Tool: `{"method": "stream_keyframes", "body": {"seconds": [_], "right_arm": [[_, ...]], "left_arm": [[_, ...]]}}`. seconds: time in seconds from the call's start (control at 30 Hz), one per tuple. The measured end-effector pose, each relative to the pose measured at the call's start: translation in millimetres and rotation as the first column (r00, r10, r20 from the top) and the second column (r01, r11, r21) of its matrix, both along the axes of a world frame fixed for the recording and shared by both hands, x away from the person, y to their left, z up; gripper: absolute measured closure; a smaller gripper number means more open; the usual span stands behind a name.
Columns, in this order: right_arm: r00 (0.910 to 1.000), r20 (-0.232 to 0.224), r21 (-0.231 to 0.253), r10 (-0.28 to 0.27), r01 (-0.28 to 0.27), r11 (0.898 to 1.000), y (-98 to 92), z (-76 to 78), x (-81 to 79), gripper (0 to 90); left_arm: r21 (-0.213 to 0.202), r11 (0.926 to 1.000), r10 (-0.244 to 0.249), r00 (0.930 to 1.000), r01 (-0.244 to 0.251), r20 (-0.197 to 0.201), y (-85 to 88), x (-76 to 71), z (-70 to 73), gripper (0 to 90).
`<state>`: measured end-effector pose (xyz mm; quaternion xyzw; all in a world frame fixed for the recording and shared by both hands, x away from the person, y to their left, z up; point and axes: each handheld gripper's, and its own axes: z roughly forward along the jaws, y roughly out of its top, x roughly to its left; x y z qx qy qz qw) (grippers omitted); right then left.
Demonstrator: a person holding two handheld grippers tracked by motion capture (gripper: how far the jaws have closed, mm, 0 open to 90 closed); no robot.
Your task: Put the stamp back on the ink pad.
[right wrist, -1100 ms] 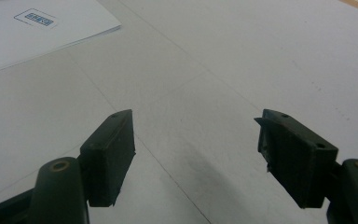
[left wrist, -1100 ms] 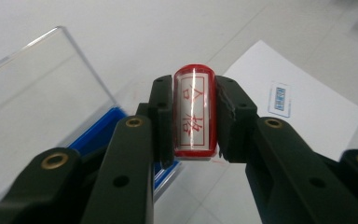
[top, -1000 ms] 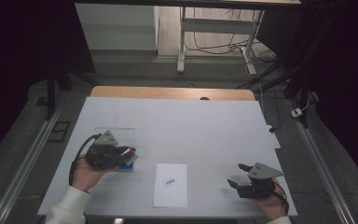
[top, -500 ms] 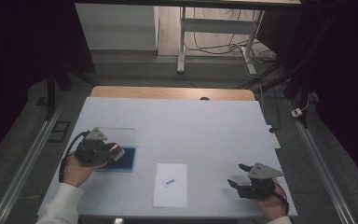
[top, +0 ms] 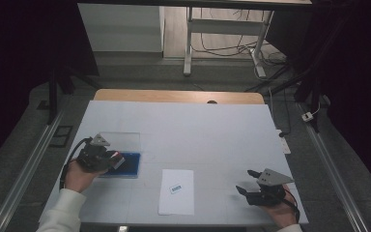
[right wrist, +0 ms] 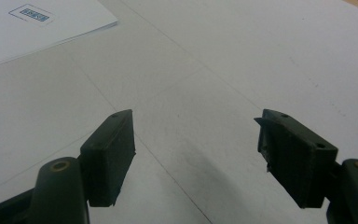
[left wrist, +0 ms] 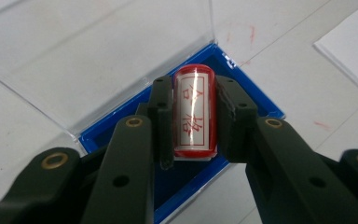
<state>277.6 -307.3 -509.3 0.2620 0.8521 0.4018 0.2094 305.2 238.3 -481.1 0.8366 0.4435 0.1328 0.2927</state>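
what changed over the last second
The left gripper, shut on the red stamp, drew back toward the person's left over the blue ink pad case. The right gripper, open, and the paper sheet stayed put.

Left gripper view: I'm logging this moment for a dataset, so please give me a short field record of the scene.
left gripper: shut on the red stamp, held over the blue ink pad case
blue ink pad case: open, clear lid folded back flat on the table
white sheet: lies between the two hands, one small blue imprint on it
right gripper: open, holds nothing, low over the white table
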Motion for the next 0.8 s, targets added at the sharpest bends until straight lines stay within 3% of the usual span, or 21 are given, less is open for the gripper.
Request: {"method": "stream_keyframes", "body": {"seconds": [0.53,0.8], "right_arm": [[1.0000,-0.001,-0.003,-0.001,0.001,1.000,-0.3,0.1,0.2,26.6],[1.0000,-0.001,-0.003,0.000,0.000,1.000,-0.2,0.0,0.1,26.6]], "left_arm": [[0.072,0.9970,-0.027,0.9995,0.028,-0.015,-13.1,4.8,-6.9,69.6],[0.055,0.9984,-0.016,0.9998,0.017,-0.014,-11.0,3.7,-8.4,67.7]]}}
